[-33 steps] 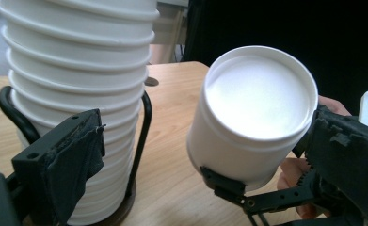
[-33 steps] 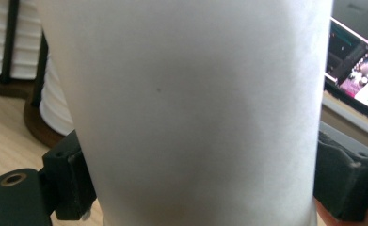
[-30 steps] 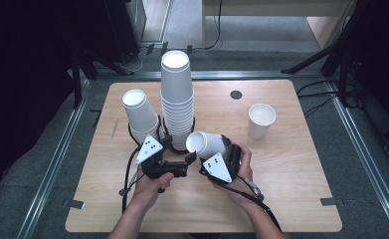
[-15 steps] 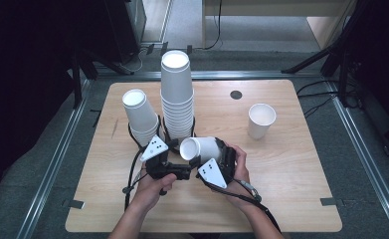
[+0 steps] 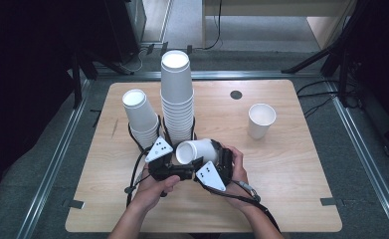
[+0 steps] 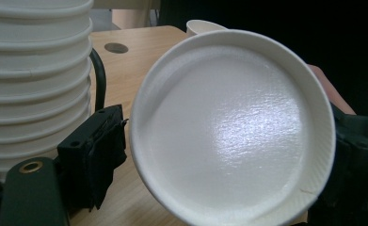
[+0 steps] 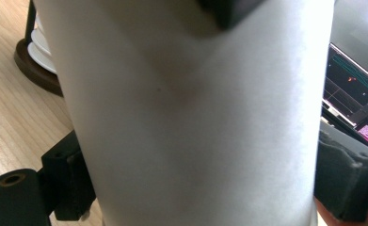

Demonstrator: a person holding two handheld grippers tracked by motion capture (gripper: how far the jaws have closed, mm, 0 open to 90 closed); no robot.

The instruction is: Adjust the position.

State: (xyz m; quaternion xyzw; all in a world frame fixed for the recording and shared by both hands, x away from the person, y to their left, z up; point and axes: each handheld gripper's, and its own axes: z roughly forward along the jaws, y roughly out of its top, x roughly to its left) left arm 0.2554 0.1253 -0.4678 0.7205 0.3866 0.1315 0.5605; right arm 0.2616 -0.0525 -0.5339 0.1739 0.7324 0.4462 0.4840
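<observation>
Cup [image 5: 196,151] sideways, L tool [image 5: 178,169] + R tool [image 5: 216,160] gripping

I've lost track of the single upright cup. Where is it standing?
In the high view the upright paper cup stands alone on the right half of the wooden table, right of the tall cup stack and below the round table hole.

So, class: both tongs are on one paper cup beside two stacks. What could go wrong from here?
1. The held paper cup already shows a bent rim in the left gripper view; more squeeze could crush it.
2. The tall cup stack stands right behind the left tongs; a bump may topple it.
</observation>
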